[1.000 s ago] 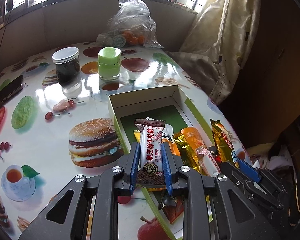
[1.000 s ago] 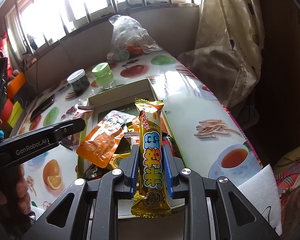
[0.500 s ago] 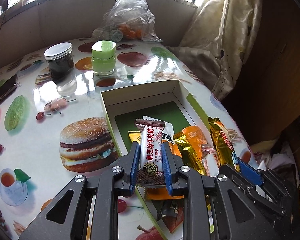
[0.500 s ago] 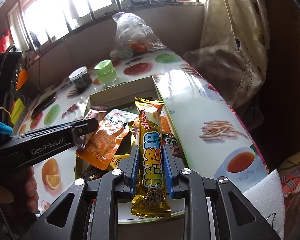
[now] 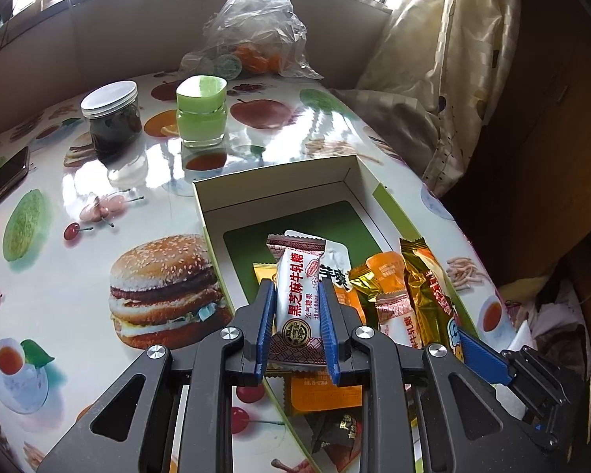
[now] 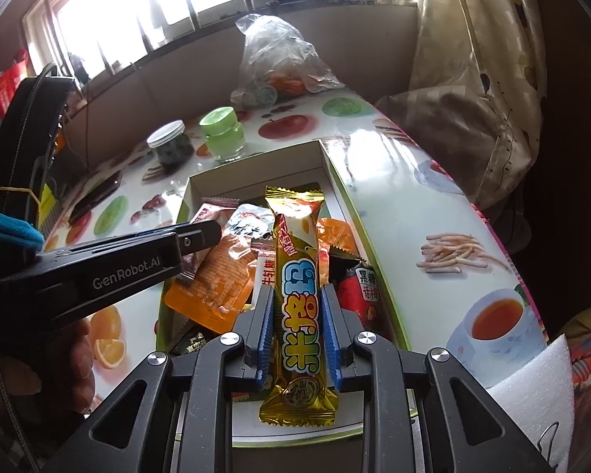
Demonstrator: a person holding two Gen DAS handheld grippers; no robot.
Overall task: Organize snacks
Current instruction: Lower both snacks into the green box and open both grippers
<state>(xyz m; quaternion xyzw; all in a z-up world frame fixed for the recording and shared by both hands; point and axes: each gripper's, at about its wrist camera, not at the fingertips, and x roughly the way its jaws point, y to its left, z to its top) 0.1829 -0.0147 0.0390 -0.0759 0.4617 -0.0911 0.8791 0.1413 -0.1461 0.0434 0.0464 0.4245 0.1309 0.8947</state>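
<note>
An open cardboard box (image 5: 279, 181) with a green floor lies on the fruit-print table and holds several snack packets. My left gripper (image 5: 297, 295) is shut on a white and maroon nougat packet (image 5: 295, 295), held above the box's near left part. My right gripper (image 6: 297, 303) is shut on a long gold snack bar (image 6: 297, 287), held above the box (image 6: 335, 173) near its front end. The left gripper also shows in the right wrist view (image 6: 201, 234), over the box's left side. An orange packet (image 6: 220, 276) and a black and red packet (image 6: 358, 291) lie inside.
A dark jar with a white lid (image 5: 112, 118) and a green jar (image 5: 201, 112) stand behind the box. A plastic bag of fruit (image 5: 252, 35) sits at the back. A phone (image 5: 2, 179) lies at the left. A curtain (image 5: 453, 79) hangs at the right. White foam (image 6: 532, 386) lies near right.
Both grippers have moved forward over the box with their packets still held. The left gripper now reaches further across the box in the right wrist view.
</note>
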